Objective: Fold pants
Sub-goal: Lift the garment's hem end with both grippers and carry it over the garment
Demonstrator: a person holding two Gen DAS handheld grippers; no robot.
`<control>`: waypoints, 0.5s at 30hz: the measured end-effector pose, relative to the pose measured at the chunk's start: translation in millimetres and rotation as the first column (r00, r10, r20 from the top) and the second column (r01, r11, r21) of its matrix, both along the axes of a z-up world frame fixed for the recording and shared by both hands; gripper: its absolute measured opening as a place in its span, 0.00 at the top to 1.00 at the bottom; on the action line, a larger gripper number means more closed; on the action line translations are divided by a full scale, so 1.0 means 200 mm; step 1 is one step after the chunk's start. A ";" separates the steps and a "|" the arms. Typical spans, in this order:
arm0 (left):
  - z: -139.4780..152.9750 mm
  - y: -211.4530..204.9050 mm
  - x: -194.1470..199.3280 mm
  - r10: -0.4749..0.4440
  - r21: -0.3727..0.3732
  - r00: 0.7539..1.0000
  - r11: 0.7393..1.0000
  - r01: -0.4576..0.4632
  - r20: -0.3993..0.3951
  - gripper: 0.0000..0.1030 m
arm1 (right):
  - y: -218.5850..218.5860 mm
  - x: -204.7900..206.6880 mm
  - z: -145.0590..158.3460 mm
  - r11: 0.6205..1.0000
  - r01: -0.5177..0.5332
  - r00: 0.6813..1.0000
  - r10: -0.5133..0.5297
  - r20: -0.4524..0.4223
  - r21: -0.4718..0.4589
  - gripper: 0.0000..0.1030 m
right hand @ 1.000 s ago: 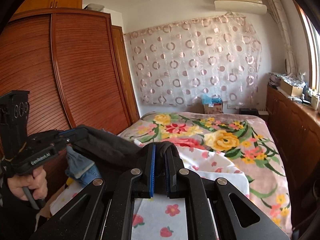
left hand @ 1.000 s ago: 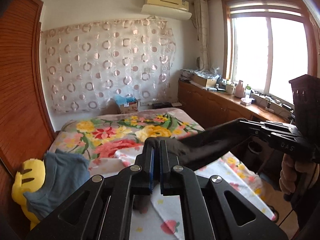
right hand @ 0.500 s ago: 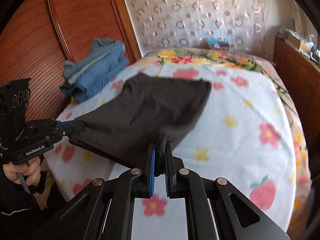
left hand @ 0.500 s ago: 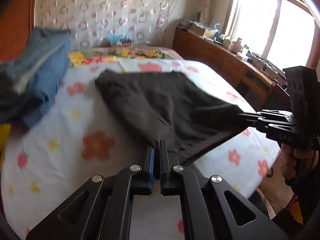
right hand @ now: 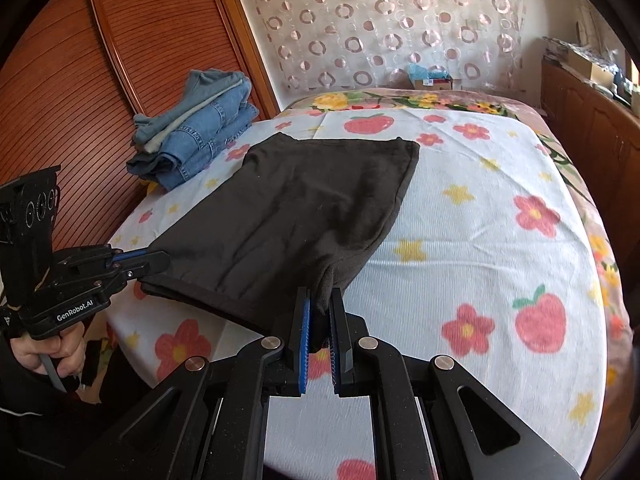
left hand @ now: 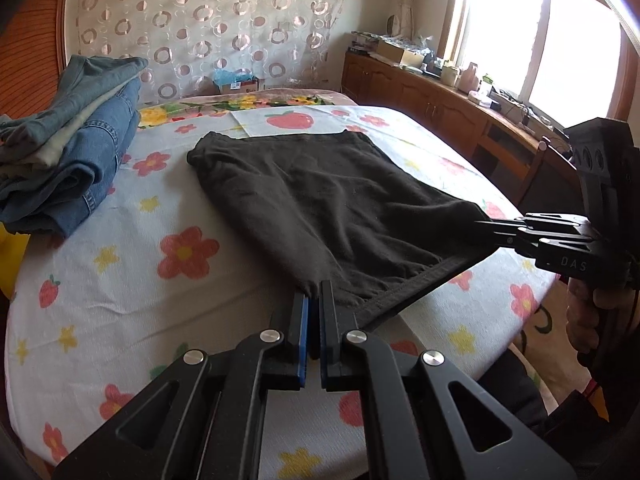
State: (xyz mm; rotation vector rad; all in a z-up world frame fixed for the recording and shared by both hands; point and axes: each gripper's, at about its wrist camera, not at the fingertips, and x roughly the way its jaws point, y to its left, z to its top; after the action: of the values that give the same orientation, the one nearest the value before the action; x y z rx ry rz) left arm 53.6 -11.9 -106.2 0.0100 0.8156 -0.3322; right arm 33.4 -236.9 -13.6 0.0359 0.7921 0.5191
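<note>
The dark brown fabric pants [left hand: 320,204] lie spread on the flower-print bed sheet [left hand: 132,280], near edge lifted. The left hand-held gripper [left hand: 314,300] and right hand-held gripper [right hand: 318,304] each clench a near corner, hiding the pinched cloth. Folded blue jeans [right hand: 196,136] sit far left.

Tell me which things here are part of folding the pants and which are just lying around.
In the job: black pants, left gripper and right gripper, each clamped on a near corner.

Lying about: stack of jeans on the flowered sheet, cardboard box, windowsill clutter.
</note>
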 end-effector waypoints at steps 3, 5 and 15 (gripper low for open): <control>0.01 0.00 -0.02 -0.007 0.007 1.000 1.000 0.007 0.006 0.95 | -0.01 -0.03 0.02 1.000 -0.001 1.000 0.001 0.008 -0.003 0.92; 0.03 0.00 -0.03 -0.011 0.008 1.000 1.000 0.011 0.010 0.95 | -0.01 -0.04 0.03 1.000 -0.002 1.000 0.002 0.013 -0.005 0.92; 0.09 -0.01 -0.10 -0.020 0.024 0.999 1.000 0.019 0.042 0.95 | -0.01 -0.04 0.04 1.000 -0.005 0.999 0.005 0.043 -0.007 0.92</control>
State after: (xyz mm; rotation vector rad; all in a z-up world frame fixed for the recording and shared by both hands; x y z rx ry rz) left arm 34.2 -13.3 -88.0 0.0468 0.7781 -0.3395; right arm 25.9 -239.8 -5.3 0.0166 0.7524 0.5205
